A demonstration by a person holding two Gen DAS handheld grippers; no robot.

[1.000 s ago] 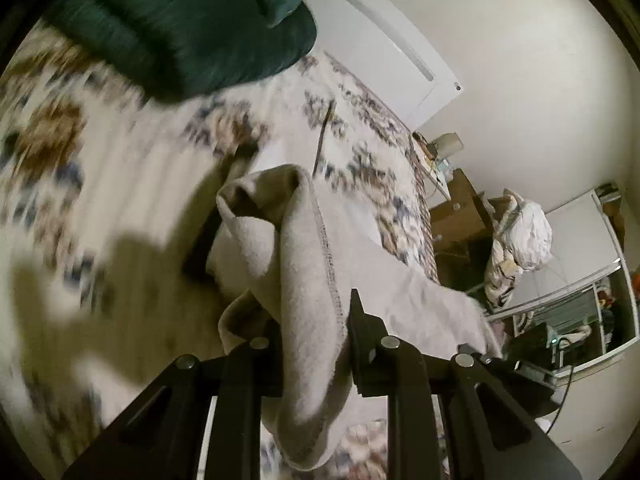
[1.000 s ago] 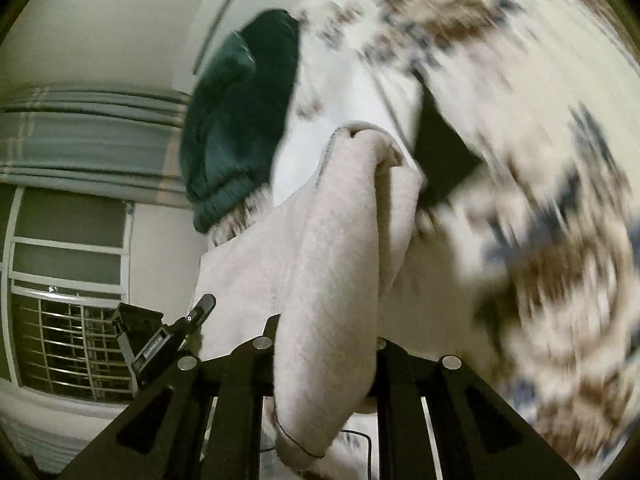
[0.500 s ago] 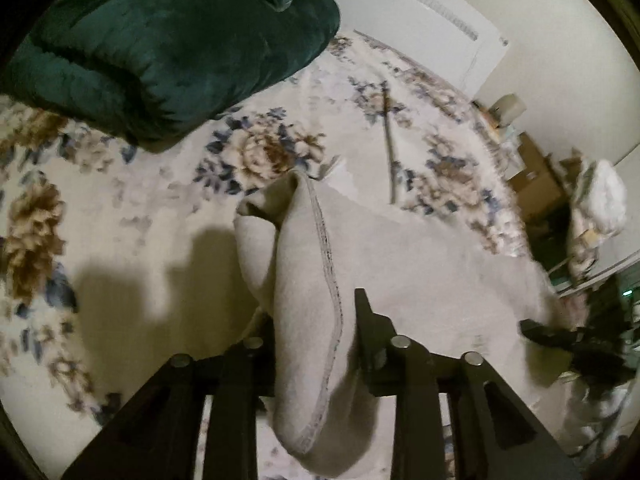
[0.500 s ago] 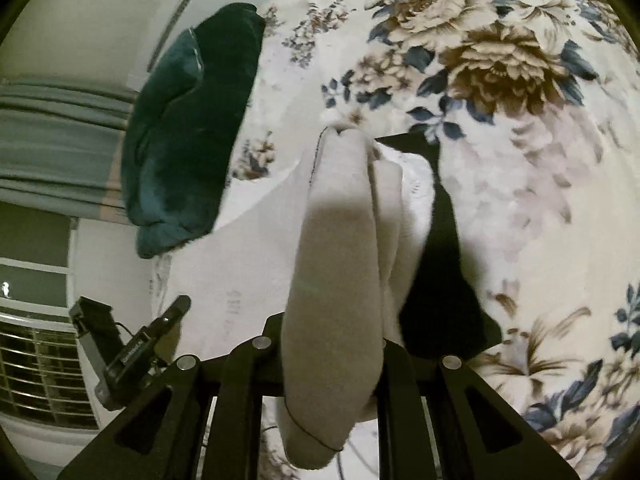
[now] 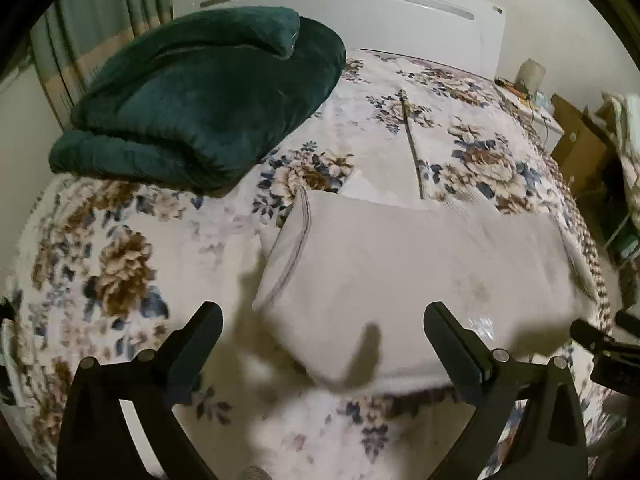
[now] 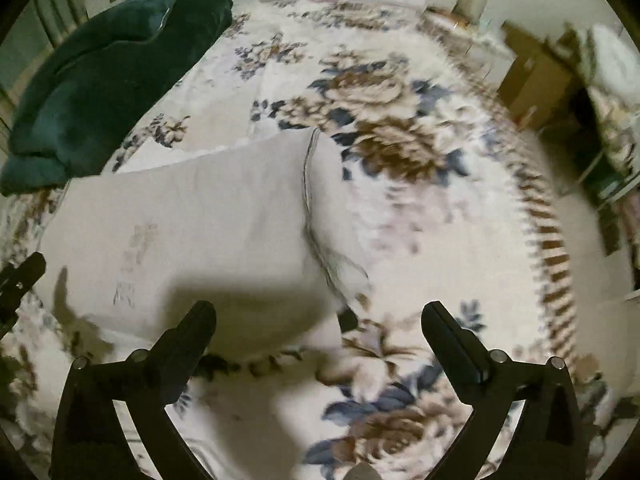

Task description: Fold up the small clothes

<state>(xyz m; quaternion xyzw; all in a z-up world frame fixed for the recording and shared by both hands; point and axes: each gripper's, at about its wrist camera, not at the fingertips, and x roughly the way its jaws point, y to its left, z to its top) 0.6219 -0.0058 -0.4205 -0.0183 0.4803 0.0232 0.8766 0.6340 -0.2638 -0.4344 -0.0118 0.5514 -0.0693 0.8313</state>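
Lying flat and folded on the floral bedspread (image 5: 132, 264): beige garment (image 5: 420, 276), stitched hem at its 9 o'clock edge. Hovering above with tongs spread wide, holding nothing: left gripper (image 5: 322, 320). Likewise gaping empty, garment at 10 o'clock: right gripper (image 6: 318, 318). Sitting at 11 o'clock: dark green cushion (image 5: 208, 92).
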